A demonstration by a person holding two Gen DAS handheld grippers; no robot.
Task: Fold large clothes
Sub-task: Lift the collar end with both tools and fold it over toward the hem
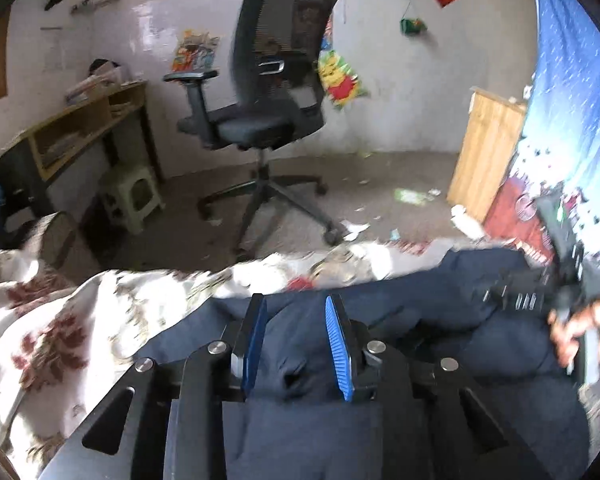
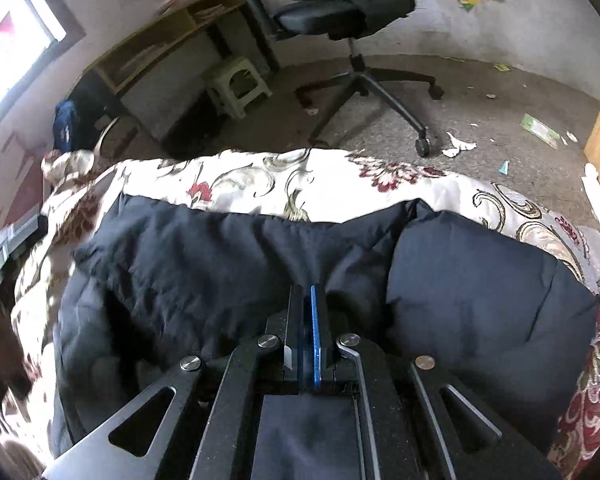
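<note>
A large dark navy padded garment [image 2: 228, 256] lies spread on a bed with a floral cover [image 2: 260, 176]. It also shows in the left wrist view [image 1: 440, 304]. My left gripper [image 1: 298, 308] is open just above the navy fabric, blue pads apart, nothing between them. My right gripper [image 2: 311, 292] has its jaws pressed together above the garment's middle fold; I cannot see fabric pinched between them. In the left wrist view the right gripper [image 1: 564, 300] appears at the far right, held by a hand, over the garment's far end.
A black office chair [image 1: 276, 92] stands on the floor beyond the bed. A wooden desk [image 1: 88, 128] and a small stool [image 1: 132, 196] are at left. A wooden cabinet [image 1: 484, 152] and blue curtain [image 1: 572, 92] are at right. Paper scraps litter the floor [image 2: 460, 146].
</note>
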